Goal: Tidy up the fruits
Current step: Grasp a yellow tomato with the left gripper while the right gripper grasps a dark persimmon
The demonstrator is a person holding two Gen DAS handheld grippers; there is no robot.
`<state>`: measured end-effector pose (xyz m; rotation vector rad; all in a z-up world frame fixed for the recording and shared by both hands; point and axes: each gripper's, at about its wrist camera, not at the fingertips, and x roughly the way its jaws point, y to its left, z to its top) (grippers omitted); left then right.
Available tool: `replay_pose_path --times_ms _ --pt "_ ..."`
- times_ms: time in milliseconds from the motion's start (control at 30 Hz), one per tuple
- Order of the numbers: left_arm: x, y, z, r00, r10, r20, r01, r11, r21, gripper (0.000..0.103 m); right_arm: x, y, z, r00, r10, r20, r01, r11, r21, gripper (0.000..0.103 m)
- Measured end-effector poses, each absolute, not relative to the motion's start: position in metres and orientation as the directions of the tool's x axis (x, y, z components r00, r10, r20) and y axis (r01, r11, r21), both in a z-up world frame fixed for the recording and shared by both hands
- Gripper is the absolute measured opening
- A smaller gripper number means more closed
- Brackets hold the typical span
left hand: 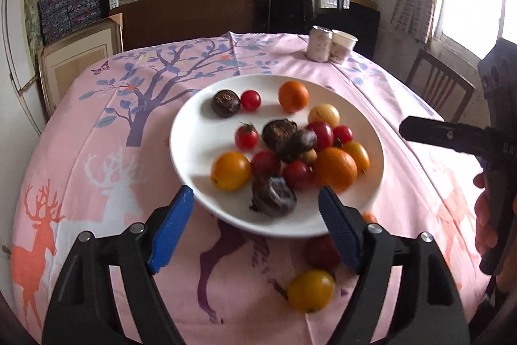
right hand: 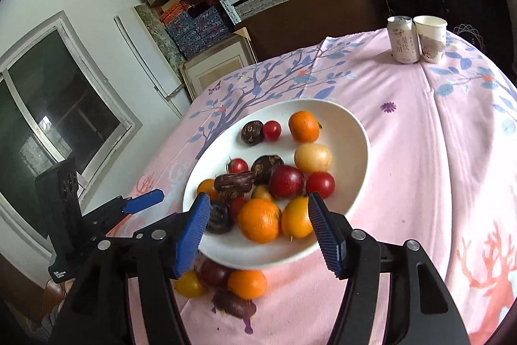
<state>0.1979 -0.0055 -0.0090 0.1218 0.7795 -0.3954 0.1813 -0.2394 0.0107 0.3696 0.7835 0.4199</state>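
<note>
A white plate on the pink tablecloth holds several oranges, red tomatoes and dark water chestnuts. Loose fruit lies on the cloth in front of it: a yellow fruit, a dark red one, an orange and a dark chestnut. My left gripper is open and empty over the plate's near rim. My right gripper is open and empty above the plate's near edge; it also shows at the right of the left wrist view.
A drink can and a paper cup stand at the table's far side. Shelves with boxes fill the back wall. A wooden chair stands at the right, a window at the left.
</note>
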Motion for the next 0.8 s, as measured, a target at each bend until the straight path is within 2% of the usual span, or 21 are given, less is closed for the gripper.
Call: replay_pose_path --times_ms 300,367,433,467,633,800 --pt "0.145 -0.029 -0.046 0.570 -0.296 -0.766 0.513 0.857 0.050 0.078 0.133 -0.271 -0.049 0.593 0.511 -0.623 -0.140 0.827 0.545 0.067" --pt "0.144 -0.033 -0.052 0.565 -0.277 -0.777 0.514 0.855 0.070 0.077 0.130 -0.280 -0.048 0.617 0.511 -0.598 -0.125 0.814 0.567 0.068" --pt "0.146 -0.036 -0.056 0.542 -0.276 -0.794 0.525 0.849 0.064 0.055 0.131 -0.280 -0.051 0.611 0.513 -0.604 -0.114 0.811 0.574 0.068" --pt "0.149 -0.037 -0.059 0.522 -0.276 -0.807 0.528 0.848 0.051 0.041 0.131 -0.280 -0.051 0.610 0.512 -0.605 -0.114 0.812 0.573 0.068" --pt "0.152 -0.036 -0.061 0.511 -0.288 -0.810 0.527 0.849 0.030 0.037 0.130 -0.276 -0.049 0.614 0.519 -0.594 -0.136 0.812 0.568 0.068" --pt "0.155 -0.017 -0.053 0.531 -0.344 -0.774 0.485 0.873 -0.055 0.036 0.131 -0.274 -0.050 0.600 0.516 -0.611 -0.136 0.819 0.557 0.068"
